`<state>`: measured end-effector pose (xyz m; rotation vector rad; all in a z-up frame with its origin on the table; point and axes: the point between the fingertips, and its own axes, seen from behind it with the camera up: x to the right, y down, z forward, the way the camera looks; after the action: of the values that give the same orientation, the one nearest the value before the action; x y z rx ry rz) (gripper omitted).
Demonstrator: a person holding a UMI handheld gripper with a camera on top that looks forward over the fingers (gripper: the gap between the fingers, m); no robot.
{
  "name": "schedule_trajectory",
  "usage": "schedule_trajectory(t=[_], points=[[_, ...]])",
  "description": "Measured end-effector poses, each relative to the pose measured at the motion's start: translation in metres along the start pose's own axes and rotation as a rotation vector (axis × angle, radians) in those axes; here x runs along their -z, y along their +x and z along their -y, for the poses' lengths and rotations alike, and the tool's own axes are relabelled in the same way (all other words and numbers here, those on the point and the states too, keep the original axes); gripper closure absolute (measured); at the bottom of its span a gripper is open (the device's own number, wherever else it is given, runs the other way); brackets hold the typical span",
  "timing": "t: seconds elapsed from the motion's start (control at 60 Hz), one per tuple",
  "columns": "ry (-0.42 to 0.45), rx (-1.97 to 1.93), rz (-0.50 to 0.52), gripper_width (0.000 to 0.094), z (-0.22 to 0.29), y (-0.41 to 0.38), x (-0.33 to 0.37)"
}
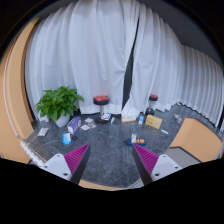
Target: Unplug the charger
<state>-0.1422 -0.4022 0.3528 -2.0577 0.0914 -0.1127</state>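
- Tongs (pixel 111 160) stand wide open and hold nothing; I see both pink pads (pixel 76 158) with bare grey table (pixel 110 145) between them.
- From the potted plant (pixel 58 103), small things lie scattered to its right on the table: some boxes, a red-topped object (pixel 101 100) and a dark bottle (pixel 151 103) before the white curtain (pixel 110 50).
- Which of them is the charger I cannot tell; nothing near the plant shows clearly a plug or cable.
- I judge the task is at the search and approach step, nothing is gripped yet.
- Next I must find the charger, move forward and line the fingers around its body.
- Tongs are held high over the table, well apart from the plant, looking slightly down.
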Motion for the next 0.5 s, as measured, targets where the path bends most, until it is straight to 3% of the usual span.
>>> schedule_trajectory(t=[0.267,0.5], points=[[-0.071,-0.021,-0.012,0.0077,-0.044,0.018,-0.070],[-0.133,-0.045,-0.072,0.0085,-0.119,0.065,-0.189]])
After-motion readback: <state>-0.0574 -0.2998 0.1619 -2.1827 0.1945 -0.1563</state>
